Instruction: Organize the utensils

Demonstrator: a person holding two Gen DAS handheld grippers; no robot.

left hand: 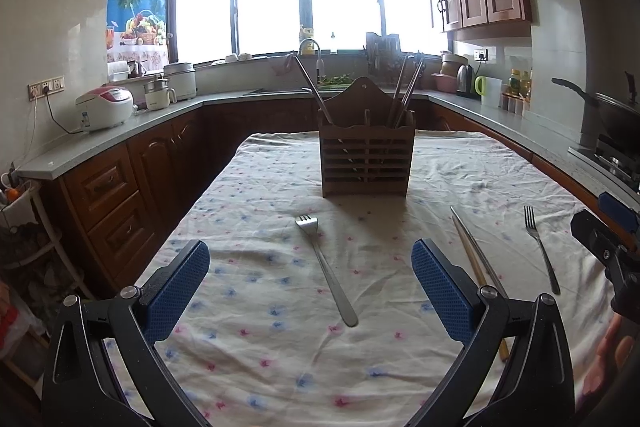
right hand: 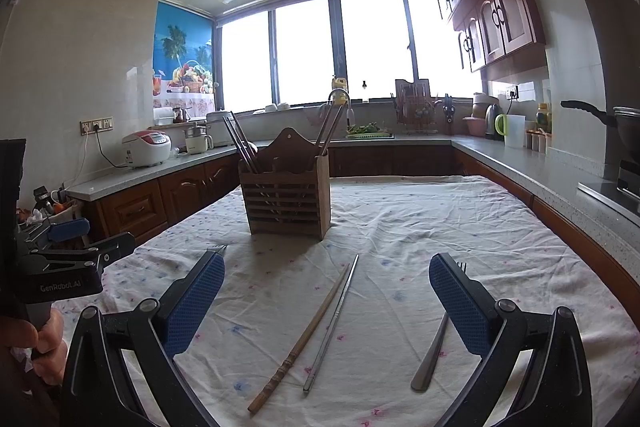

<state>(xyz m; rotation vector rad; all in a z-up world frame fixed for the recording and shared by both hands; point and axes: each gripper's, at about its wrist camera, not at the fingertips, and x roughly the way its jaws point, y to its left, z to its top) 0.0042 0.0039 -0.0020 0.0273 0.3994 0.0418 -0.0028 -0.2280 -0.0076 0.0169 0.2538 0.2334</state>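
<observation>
Slatted wooden holder (left hand: pixel 366 155), steel fork (left hand: pixel 326 265) on wrinkled floral cloth (left hand: pixel 260 327)

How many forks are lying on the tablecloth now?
2. One fork lies between the left gripper's fingers; the other fork lies right of the chopsticks. The holder may hide more.

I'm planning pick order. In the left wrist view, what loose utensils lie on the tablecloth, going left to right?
Fork between the gripper fingers → wooden chopstick and metal chopstick lying together → second fork nearest the right gripper.
</observation>
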